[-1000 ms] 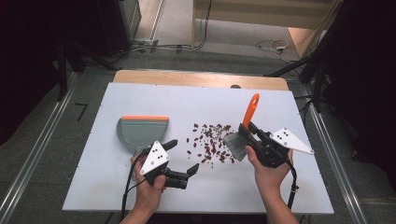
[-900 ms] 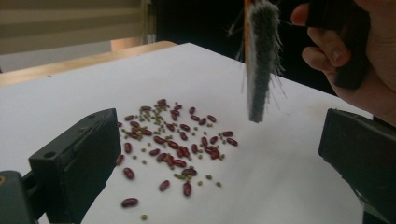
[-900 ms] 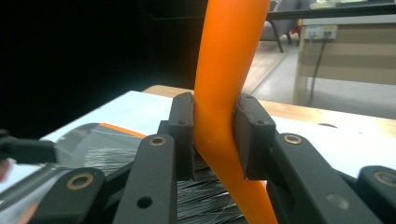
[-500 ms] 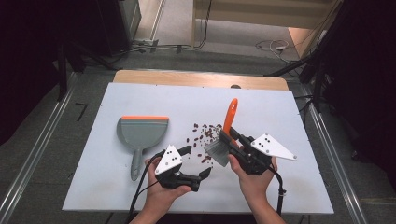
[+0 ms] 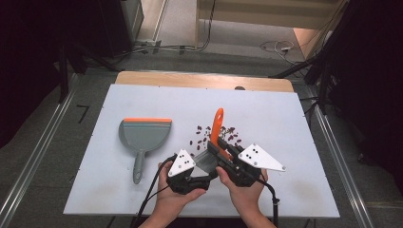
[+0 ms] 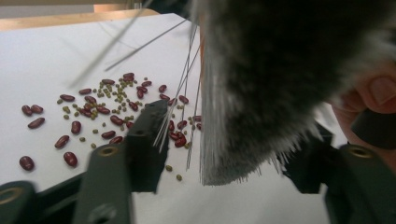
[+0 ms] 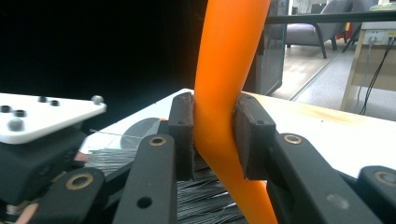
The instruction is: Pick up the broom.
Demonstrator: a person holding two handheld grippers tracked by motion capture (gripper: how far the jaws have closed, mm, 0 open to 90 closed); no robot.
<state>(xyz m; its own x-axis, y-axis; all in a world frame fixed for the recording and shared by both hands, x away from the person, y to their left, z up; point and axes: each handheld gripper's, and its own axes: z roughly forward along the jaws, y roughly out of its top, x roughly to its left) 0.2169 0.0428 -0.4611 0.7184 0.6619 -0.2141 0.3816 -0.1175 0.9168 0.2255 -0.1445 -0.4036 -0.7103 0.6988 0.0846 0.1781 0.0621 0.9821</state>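
Brush head (image 6: 280, 84) blurred and close in left claw view, blocking most of the right half; only stray bristles sharp against the white tabletop (image 5: 304, 118). Far jaw of left claw (image 5: 197, 181) half hidden behind the bristles there; a thumb tip at the right edge, cut off. From the high view, left claw partly covered by its grey plate and the hand (image 5: 173, 197) around it. Jaws spread wide apart on either side of the bristles, gripping nothing.

Right claw (image 5: 219, 153) clenched on the orange brush handle (image 7: 229, 93): both pads pressed against it in right gripper view, handle rising out of the top of that view, lower end cut off at the bottom. Bristles visible below and behind the jaws. Handle stands tilted up over the tabletop in the high view, brush head down near the front edge between the two hands.

Red beans (image 6: 70, 127) and small green ones scattered on the tabletop beyond the brush, loose heap, some lying apart. Count not readable from above. Grey dustpan (image 5: 144, 135) with orange lip lies flat to the left, well apart from the beans, handle toward the person. Dark floor and cables beyond the tabletop, detail lost.
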